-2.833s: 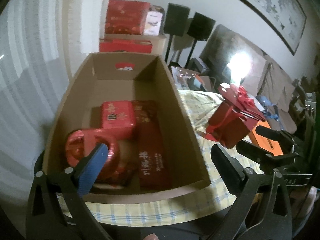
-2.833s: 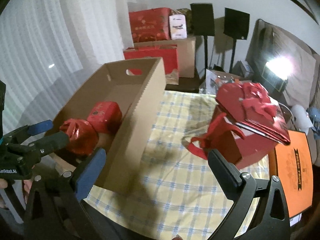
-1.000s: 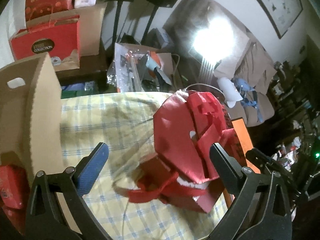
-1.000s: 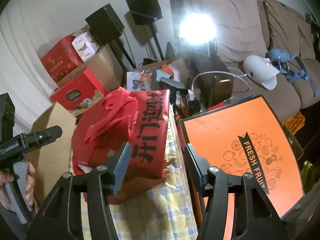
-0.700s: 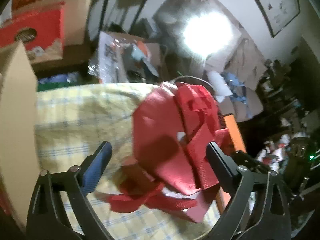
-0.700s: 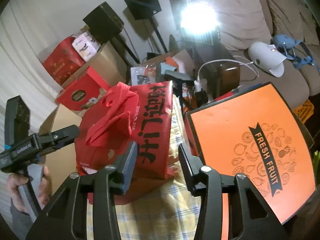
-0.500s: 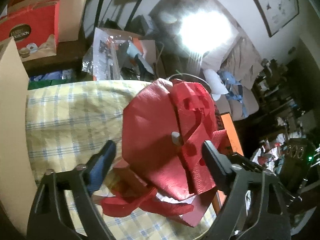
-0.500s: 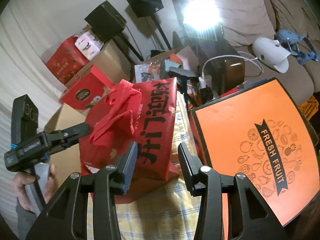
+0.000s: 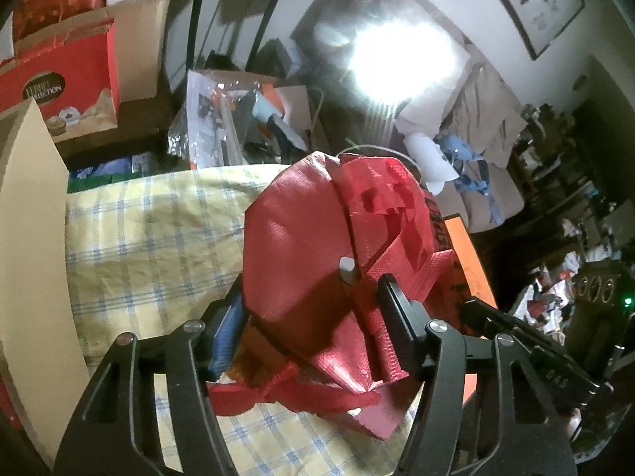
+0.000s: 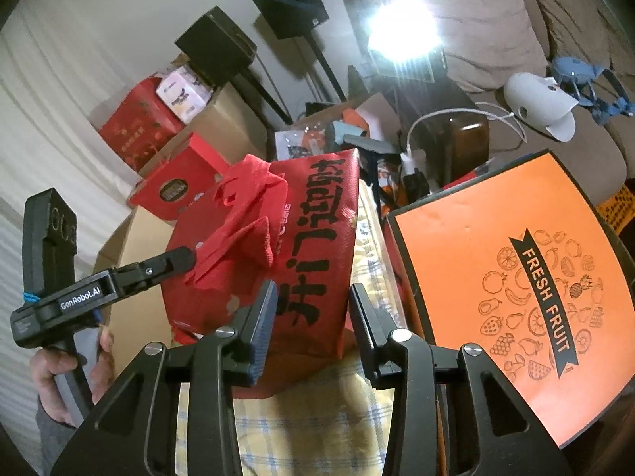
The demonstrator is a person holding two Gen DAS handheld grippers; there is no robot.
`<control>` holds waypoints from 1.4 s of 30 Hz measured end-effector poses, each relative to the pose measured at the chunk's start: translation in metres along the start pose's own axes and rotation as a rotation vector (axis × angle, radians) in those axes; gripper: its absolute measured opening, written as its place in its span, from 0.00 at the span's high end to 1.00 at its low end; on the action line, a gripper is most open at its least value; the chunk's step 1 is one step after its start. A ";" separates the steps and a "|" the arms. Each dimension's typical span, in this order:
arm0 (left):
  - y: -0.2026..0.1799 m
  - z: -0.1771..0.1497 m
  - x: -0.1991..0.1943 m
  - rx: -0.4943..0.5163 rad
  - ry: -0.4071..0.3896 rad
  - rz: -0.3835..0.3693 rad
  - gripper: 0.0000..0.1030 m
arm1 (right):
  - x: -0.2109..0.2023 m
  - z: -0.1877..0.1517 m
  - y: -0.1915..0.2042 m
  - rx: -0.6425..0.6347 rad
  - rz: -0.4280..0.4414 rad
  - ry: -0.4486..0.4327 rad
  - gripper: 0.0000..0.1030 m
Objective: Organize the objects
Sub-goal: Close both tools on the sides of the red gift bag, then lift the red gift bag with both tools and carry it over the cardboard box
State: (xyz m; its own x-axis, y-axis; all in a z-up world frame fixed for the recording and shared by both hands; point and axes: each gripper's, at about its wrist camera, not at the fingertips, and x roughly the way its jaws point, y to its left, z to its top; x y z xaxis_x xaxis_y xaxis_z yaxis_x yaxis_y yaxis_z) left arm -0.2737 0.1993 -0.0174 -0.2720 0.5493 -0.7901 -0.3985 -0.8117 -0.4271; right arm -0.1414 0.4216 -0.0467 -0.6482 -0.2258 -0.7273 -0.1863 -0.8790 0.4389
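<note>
Red woven bag (image 10: 317,246) bearing black characters, at 9 o'clock of an orange, black-bordered box (image 10: 512,289) with black fruit print; tablecloth (image 9: 151,246) pale yellow with blue check; cardboard box (image 9: 35,238) plain tan.

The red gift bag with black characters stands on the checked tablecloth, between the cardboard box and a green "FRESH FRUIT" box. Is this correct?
Not quite: the "FRESH FRUIT" box is orange, not green, as the right wrist view shows. The rest holds: the red gift bag stands on the checked tablecloth, between it and the cardboard box.
</note>
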 end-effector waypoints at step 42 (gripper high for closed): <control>0.162 -0.065 -0.200 -0.176 -0.216 0.170 0.42 | 0.030 -0.039 0.242 -0.354 0.189 0.046 0.62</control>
State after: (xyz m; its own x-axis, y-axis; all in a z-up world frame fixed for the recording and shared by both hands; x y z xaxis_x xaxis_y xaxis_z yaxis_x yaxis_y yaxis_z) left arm -0.2267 -0.0552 0.0430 -0.5087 0.4174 -0.7530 -0.1791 -0.9068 -0.3817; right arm -0.1776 0.1859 0.0170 -0.6114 -0.4086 -0.6777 0.2043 -0.9089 0.3637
